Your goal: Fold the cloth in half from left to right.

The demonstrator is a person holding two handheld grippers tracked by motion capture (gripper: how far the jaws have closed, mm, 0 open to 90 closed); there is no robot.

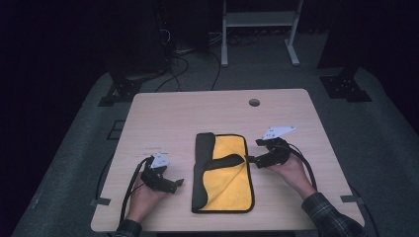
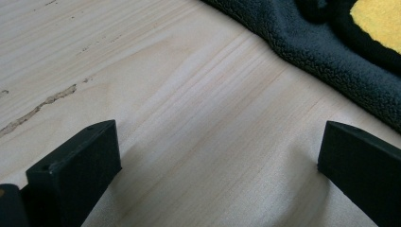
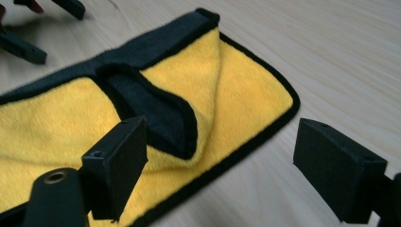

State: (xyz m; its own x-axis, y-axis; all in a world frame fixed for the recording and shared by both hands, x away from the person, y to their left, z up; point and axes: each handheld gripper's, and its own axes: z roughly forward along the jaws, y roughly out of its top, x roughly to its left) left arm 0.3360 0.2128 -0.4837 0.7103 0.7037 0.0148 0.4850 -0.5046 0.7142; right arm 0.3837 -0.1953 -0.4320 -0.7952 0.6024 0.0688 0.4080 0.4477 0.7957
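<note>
Spanning a dark room (grey floor (image 1: 380,143)), pale wooden table (image 1: 163,118) under yellow cloth (image 1: 230,173).

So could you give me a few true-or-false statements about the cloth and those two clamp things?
1. The yellow fleece cloth with black trim lies on the pale wooden table. True.
2. The right gripper clamps the cloth. False: its jaws stand open beside it, nothing between them.
3. The left gripper is open over bare wood. True.
4. The cloth lies fully flat. False: parts are folded over, showing the dark underside.
</note>
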